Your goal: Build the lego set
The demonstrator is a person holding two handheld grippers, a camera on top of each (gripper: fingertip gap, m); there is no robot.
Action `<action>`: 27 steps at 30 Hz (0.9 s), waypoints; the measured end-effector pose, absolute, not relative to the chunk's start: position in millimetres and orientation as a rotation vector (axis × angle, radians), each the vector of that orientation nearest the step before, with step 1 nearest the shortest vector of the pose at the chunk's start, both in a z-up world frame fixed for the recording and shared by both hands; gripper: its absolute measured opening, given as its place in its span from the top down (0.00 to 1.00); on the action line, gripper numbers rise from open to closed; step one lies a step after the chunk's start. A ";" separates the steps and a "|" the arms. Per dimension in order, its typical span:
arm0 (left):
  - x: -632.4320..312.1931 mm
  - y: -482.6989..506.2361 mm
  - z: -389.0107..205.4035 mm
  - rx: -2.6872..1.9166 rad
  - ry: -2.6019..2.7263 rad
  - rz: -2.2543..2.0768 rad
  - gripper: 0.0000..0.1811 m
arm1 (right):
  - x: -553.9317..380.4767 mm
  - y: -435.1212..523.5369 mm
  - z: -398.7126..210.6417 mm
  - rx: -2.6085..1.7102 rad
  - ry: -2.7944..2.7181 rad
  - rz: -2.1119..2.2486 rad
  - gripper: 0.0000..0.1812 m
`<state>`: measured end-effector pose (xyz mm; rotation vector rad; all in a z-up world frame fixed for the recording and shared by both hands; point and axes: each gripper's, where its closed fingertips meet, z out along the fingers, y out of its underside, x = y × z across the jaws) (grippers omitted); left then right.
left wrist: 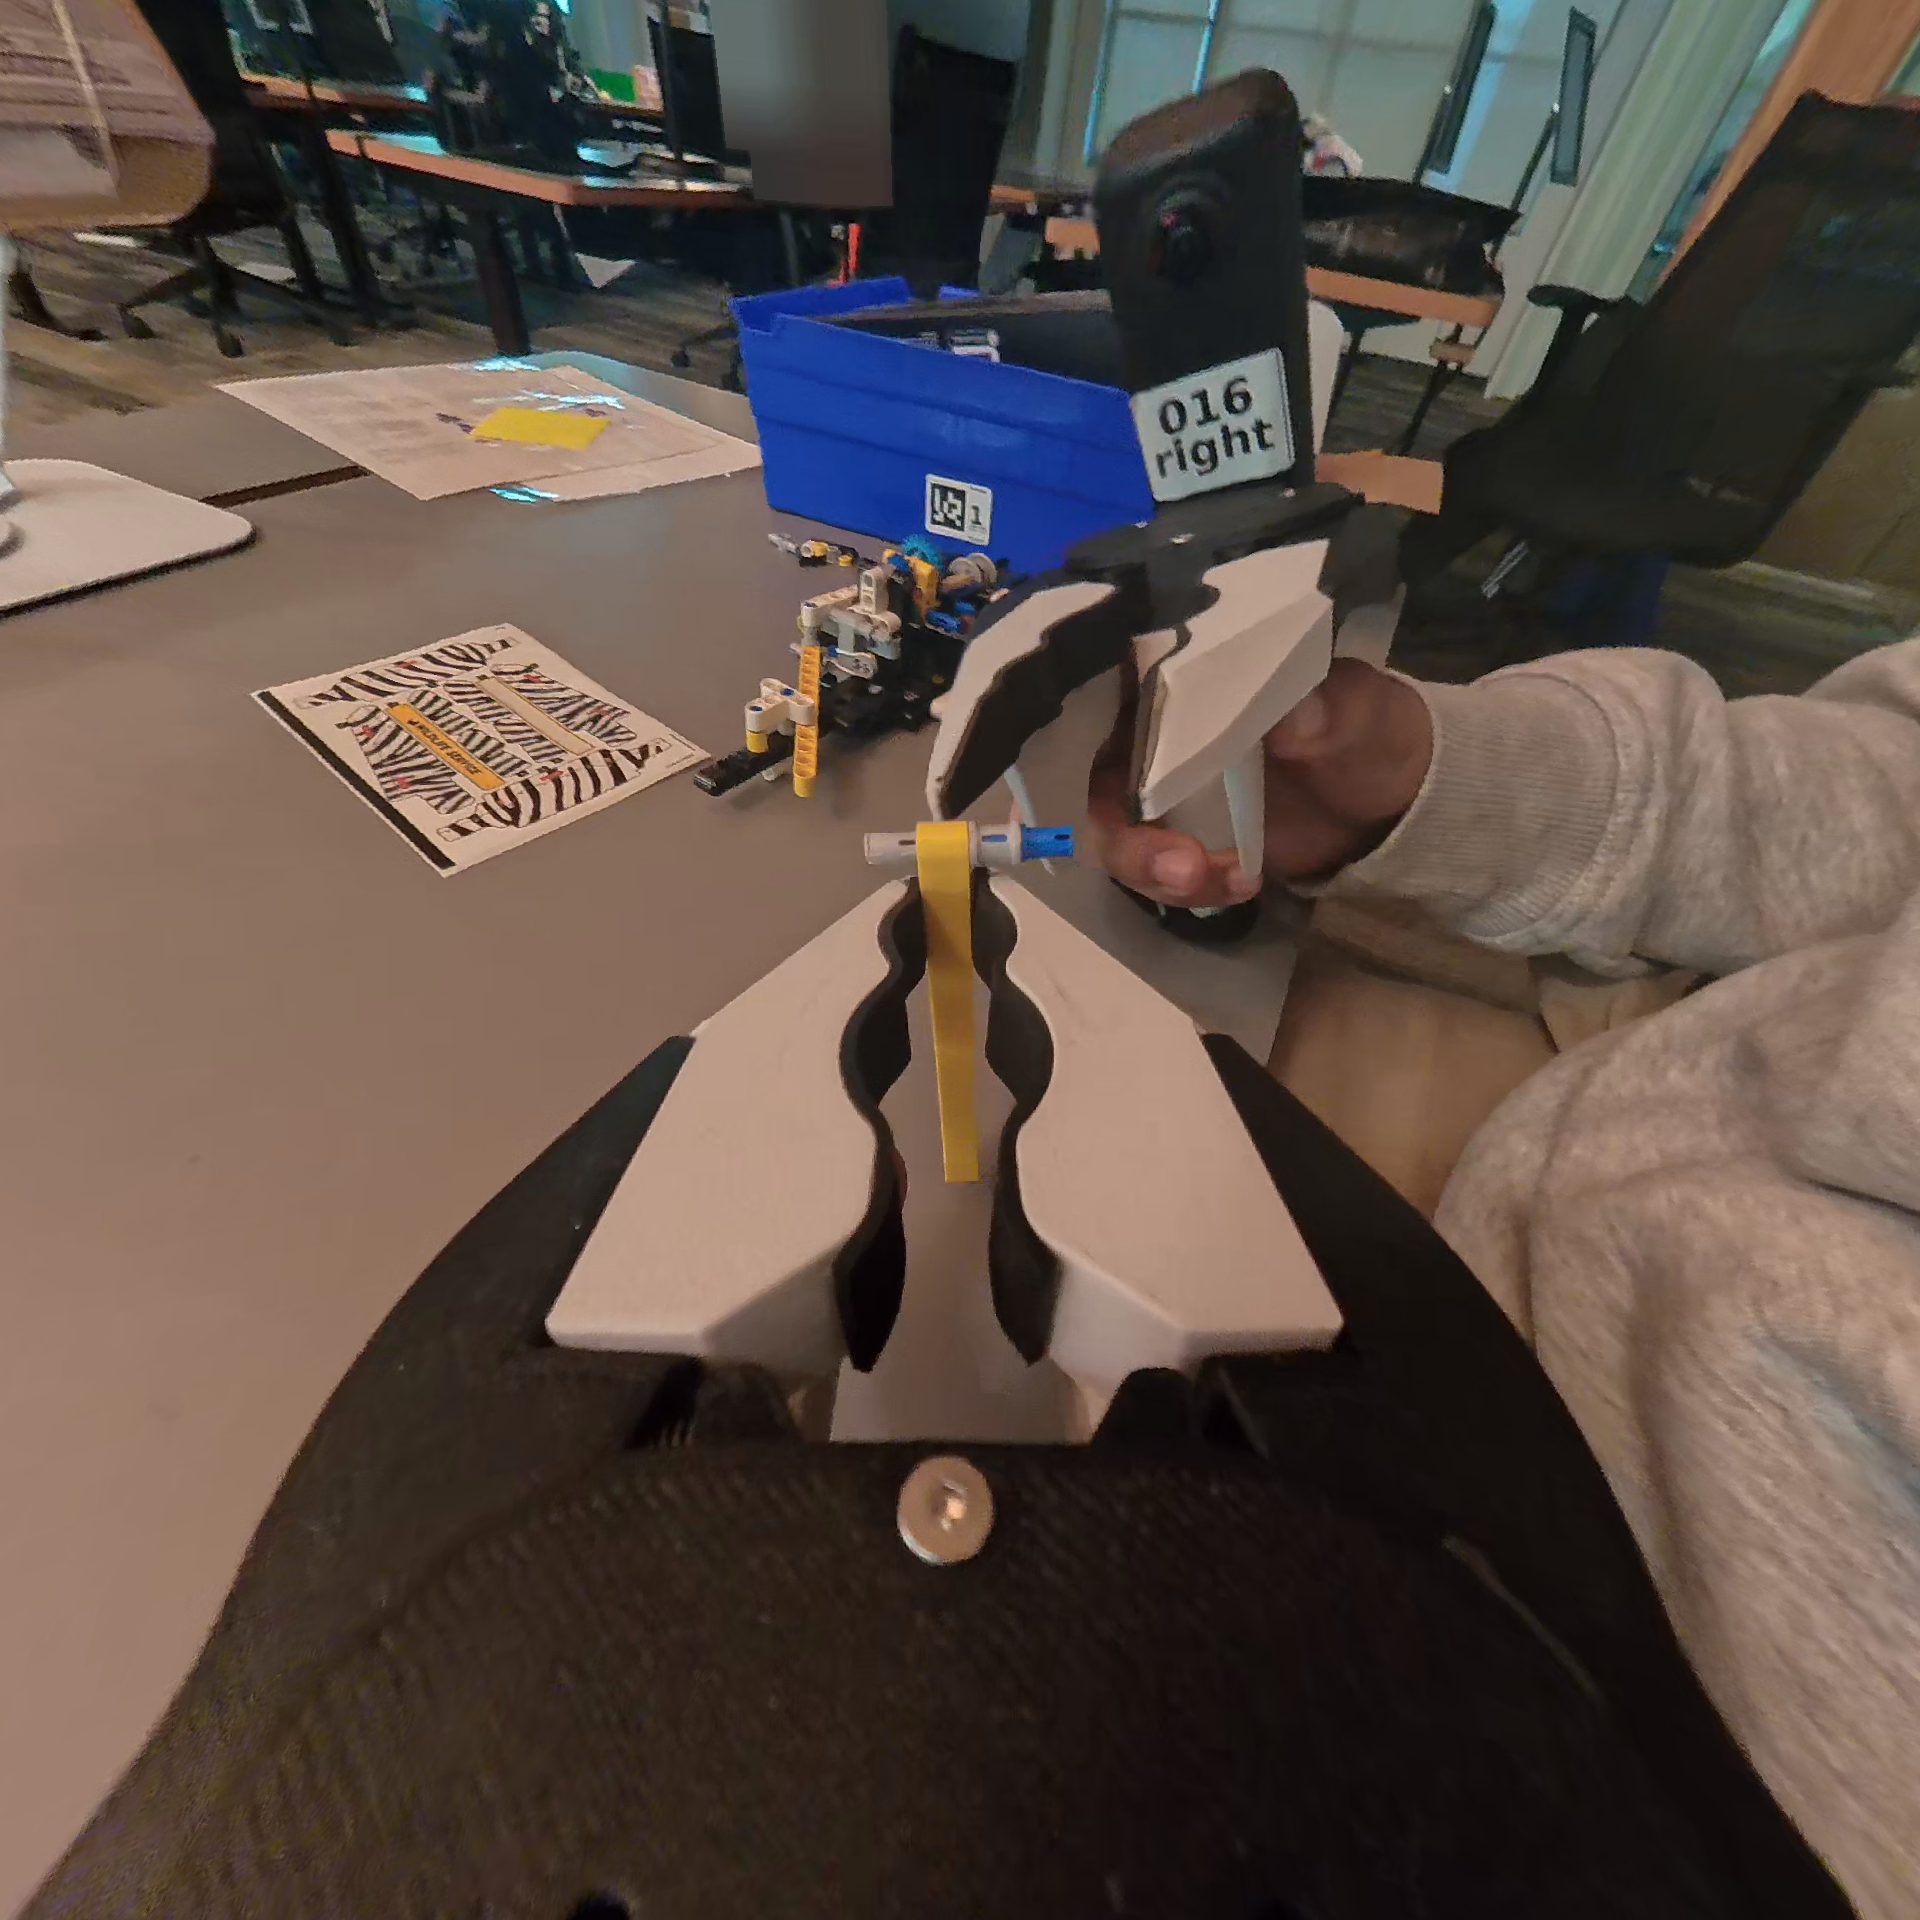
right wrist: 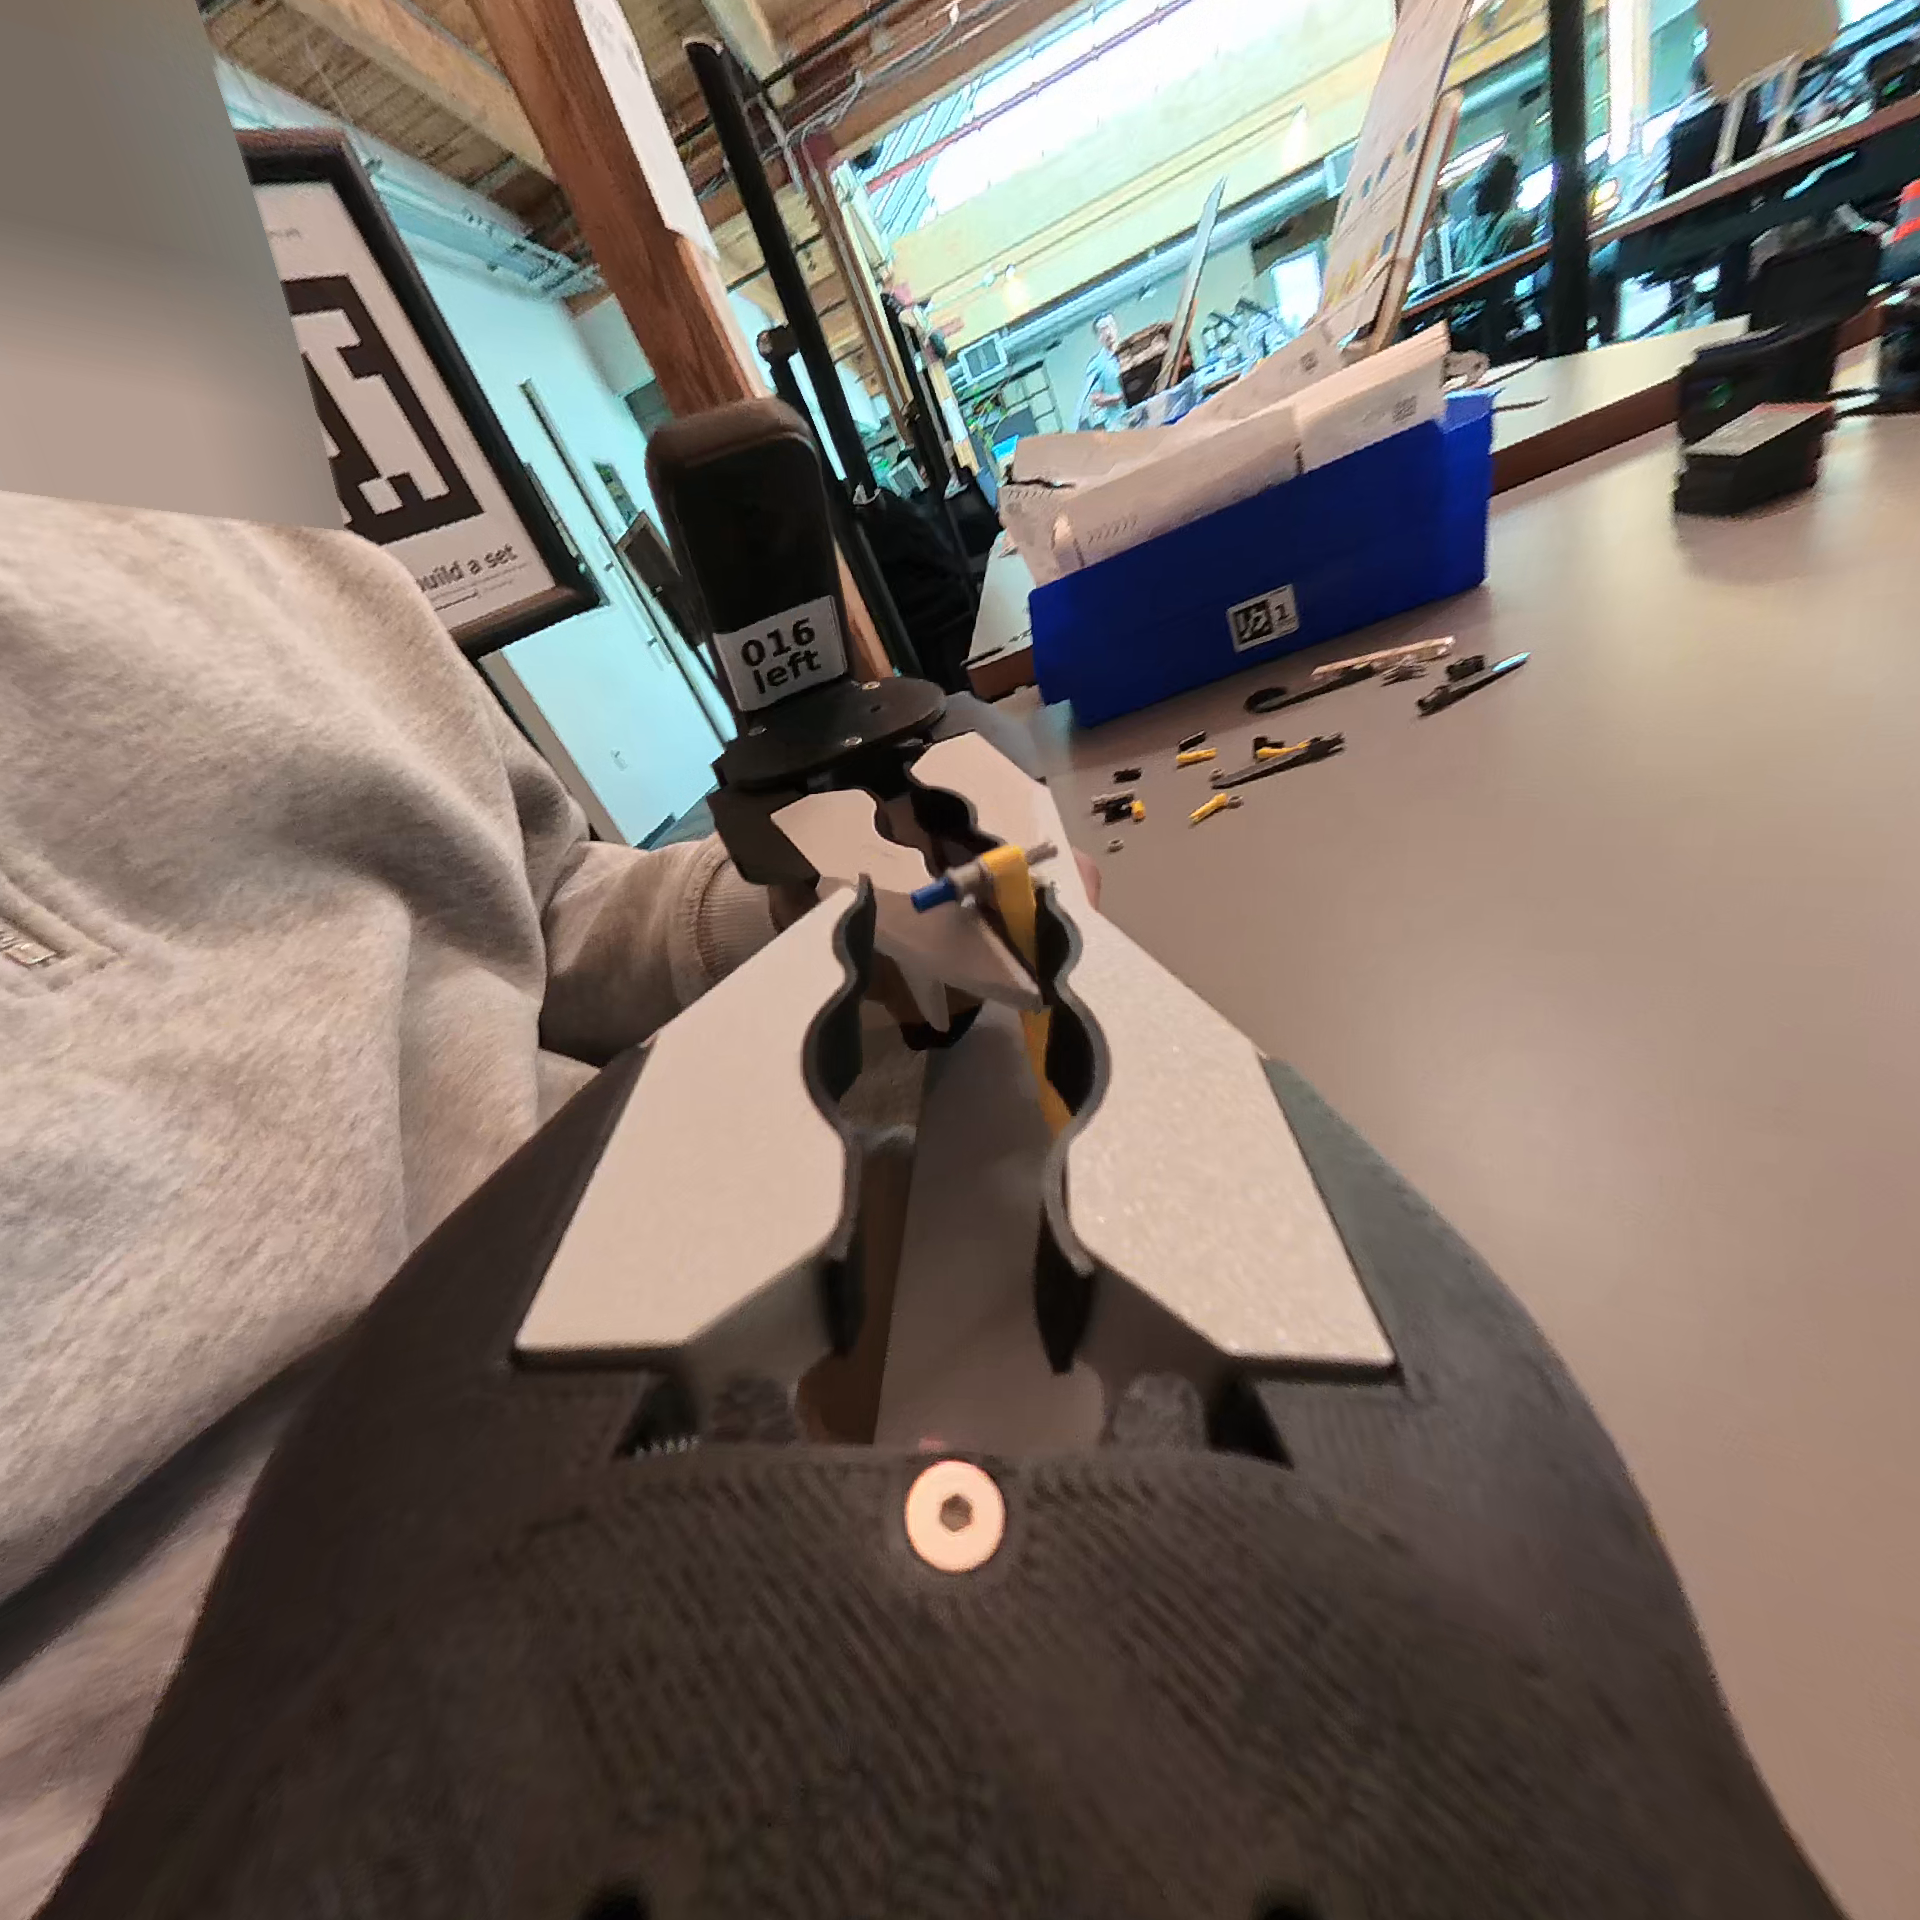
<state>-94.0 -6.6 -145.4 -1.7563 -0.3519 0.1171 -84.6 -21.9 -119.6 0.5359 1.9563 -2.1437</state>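
This is an open-plan office or lab space: rows of long wood-topped desks [left wrist: 540,182] carrying monitors run across the far side, with black mesh office chairs [left wrist: 1704,343] drawn up near them. Overhead are exposed timber beams [right wrist: 613,187] and a bare joisted ceiling (a converted loft or warehouse look). The near grey worktable [left wrist: 312,935] holds a blue parts bin [left wrist: 925,426] and printed sheets [left wrist: 488,426].
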 end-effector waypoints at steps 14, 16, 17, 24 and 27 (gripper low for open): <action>-113.5 -17.7 -136.9 -1.655 -0.488 0.078 0.97 | -93.1 -20.6 -121.3 0.590 2.012 -2.180 0.84; -113.4 -17.2 -137.9 -1.663 -0.484 0.088 0.97 | -93.8 -20.2 -121.0 0.595 2.008 -2.182 0.84; -113.4 -17.1 -138.2 -1.664 -0.483 0.090 0.97 | -93.9 -20.0 -121.0 0.597 2.007 -2.183 0.85; -116.8 -19.3 -136.6 -1.645 -0.506 0.085 0.97 | -94.3 -20.1 -120.9 0.600 2.010 -2.184 0.85; -121.1 -21.4 -136.0 -1.625 -0.544 0.075 0.97 | -95.5 -20.0 -121.4 0.613 2.018 -2.185 0.85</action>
